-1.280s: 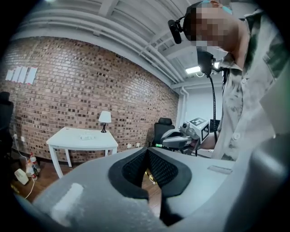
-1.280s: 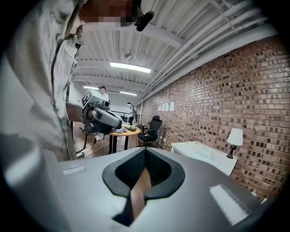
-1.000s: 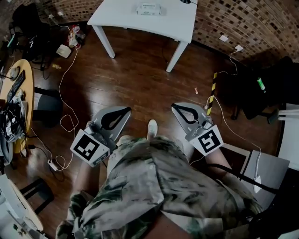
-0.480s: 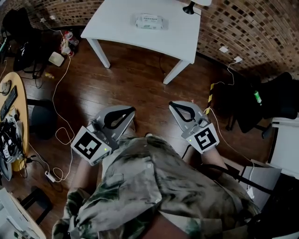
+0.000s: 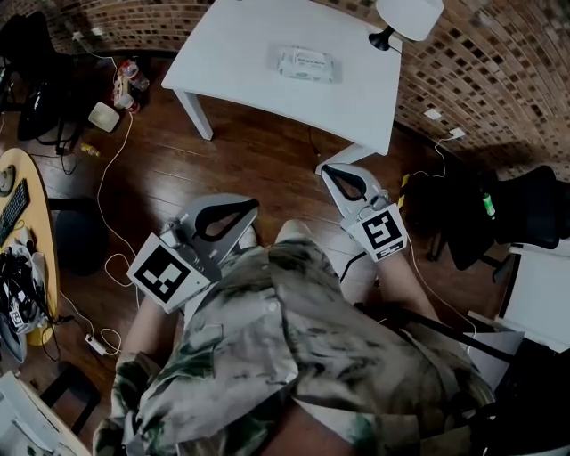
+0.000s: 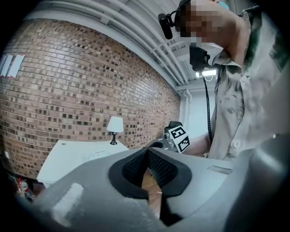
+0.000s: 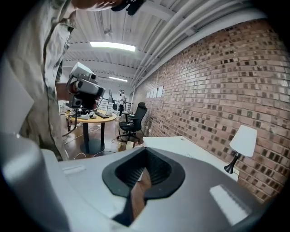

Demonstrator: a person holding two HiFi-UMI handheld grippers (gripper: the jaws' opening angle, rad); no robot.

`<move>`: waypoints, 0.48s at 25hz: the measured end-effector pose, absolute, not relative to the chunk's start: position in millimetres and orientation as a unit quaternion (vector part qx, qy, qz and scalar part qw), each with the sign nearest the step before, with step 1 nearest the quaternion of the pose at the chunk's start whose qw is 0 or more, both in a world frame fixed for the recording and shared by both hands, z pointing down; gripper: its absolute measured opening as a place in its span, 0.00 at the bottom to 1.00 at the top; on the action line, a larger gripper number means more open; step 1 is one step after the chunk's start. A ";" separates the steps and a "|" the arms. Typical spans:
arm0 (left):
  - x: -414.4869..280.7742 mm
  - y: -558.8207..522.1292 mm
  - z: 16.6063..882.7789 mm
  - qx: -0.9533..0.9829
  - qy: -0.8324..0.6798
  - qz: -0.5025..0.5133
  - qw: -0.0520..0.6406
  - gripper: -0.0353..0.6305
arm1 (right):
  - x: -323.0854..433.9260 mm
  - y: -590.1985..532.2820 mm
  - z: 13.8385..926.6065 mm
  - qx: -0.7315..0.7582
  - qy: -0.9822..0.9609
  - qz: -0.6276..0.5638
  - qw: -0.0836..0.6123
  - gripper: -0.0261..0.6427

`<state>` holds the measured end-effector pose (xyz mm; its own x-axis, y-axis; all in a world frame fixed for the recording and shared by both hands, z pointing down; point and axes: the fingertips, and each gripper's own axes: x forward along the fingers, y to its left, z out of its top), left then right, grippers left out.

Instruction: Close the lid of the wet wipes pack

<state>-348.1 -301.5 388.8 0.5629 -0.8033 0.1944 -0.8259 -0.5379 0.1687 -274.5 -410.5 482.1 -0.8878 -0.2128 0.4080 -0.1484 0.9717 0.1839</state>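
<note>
The wet wipes pack (image 5: 305,64) lies flat on the white table (image 5: 240,53) at the top of the head view; whether its lid is up I cannot tell at this distance. Both grippers hang in front of the person's body, over the wooden floor and short of the table. My left gripper (image 5: 251,206) is shut with nothing in it, its jaws meeting at the tip (image 6: 146,152). My right gripper (image 5: 327,169) is also shut and empty (image 7: 145,152), its tip close to the table's near edge.
A white table lamp (image 5: 405,18) stands at the table's far right corner, by the brick wall. Cables run over the floor at left (image 5: 107,178). A round wooden desk (image 5: 22,169) stands far left, and a black office chair (image 5: 534,205) at right.
The person has stepped toward the table, so the table and the pack now sit lower and larger in the head view. The right gripper has moved forward to the table's edge.
</note>
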 end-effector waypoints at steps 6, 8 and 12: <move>-378.6 -322.7 396.3 0.865 -0.483 0.036 0.132 0.05 | -315.0 -467.2 512.6 0.082 -0.962 -0.101 0.239 0.05; -388.5 -333.2 396.4 0.862 -0.488 0.035 0.132 0.05 | -327.2 -491.5 525.5 0.081 -0.959 -0.113 0.247 0.05; -413.2 -357.6 392.7 0.844 -0.518 0.029 0.134 0.05 | -351.7 -543.6 551.4 0.074 -0.957 -0.112 0.257 0.05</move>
<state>-413.2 -357.6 392.7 0.4621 -0.8664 0.1889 -0.8823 -0.4277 0.1967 -351.7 -543.6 551.4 -0.8570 -0.1985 0.4755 -0.0836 0.9642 0.2517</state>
